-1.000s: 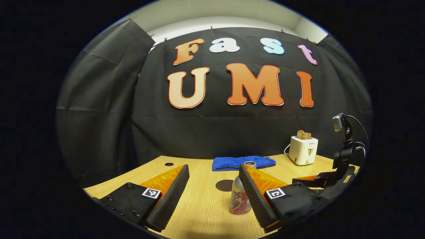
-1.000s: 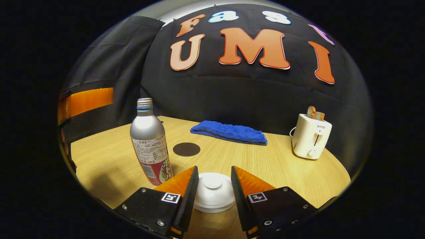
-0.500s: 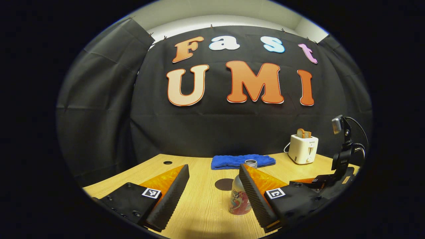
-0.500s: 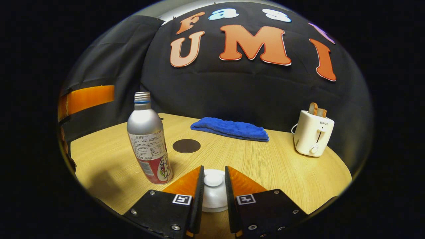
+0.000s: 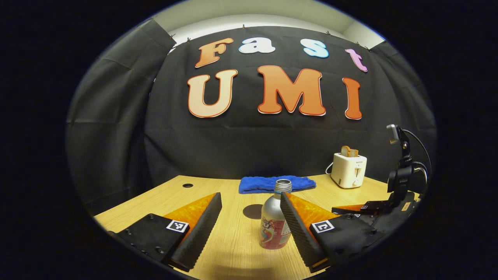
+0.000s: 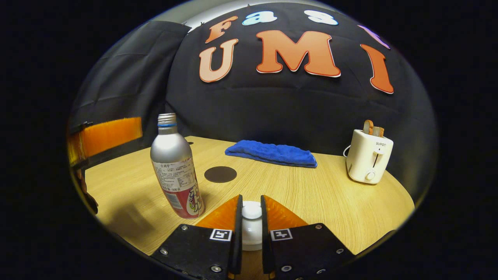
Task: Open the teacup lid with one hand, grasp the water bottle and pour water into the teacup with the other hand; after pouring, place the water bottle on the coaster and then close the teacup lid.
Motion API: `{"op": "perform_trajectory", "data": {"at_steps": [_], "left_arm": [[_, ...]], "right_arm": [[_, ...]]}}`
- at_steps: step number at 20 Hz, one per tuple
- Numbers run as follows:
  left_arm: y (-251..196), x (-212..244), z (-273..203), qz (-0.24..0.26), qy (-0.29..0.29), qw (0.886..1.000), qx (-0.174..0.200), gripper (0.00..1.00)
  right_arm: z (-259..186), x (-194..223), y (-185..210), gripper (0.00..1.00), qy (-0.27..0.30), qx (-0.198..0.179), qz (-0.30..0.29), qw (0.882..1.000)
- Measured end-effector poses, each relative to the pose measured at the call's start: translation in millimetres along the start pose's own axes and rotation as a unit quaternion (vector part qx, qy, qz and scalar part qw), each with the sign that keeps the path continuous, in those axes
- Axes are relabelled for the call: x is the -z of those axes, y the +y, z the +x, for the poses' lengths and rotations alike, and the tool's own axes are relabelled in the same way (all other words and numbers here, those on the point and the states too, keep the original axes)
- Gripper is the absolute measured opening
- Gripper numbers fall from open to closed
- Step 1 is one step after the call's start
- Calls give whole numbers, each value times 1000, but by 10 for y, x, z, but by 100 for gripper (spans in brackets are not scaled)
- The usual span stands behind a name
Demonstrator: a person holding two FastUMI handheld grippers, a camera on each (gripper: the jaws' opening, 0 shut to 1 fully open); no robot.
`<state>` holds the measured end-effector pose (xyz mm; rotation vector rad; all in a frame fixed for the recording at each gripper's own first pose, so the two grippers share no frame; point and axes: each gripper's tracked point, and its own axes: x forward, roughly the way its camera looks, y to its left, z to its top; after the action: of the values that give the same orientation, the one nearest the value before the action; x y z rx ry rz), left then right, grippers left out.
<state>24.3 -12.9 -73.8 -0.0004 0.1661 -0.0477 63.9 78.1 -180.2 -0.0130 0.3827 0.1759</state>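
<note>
Since the earlier frame the right tool (image 6: 251,233) has narrowed from a wider gap and now clenches the knob of the teacup lid (image 6: 251,224). The left tool (image 5: 249,225) remains released, wide apart, and the water bottle (image 5: 274,217) stands at its 1 o'clock, just beside one finger. The coaster (image 6: 220,174) lies at 11 o'clock from the lid on the surface (image 6: 319,194). The knob looks small and smooth, so I think the lid can slip if it is lifted tilted.

You have a folded blue terry towel (image 6: 272,154) near the booth wall and a white plastic toaster (image 6: 369,156) holding bread slices (image 6: 372,128) on the light wooden table (image 6: 330,194).
</note>
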Motion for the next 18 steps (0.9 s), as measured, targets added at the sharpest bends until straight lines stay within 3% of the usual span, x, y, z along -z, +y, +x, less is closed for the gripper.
{"op": "perform_trajectory", "data": {"at_steps": [11,18], "left_arm": [[-311,400,149,-34,53,996,57,99],[-450,726,331,-16,92,993,71,97]], "right_arm": [[-373,-361,-317,21,-41,14,39,998],[-638,-500,-617,21,-65,43,38,996]]}}
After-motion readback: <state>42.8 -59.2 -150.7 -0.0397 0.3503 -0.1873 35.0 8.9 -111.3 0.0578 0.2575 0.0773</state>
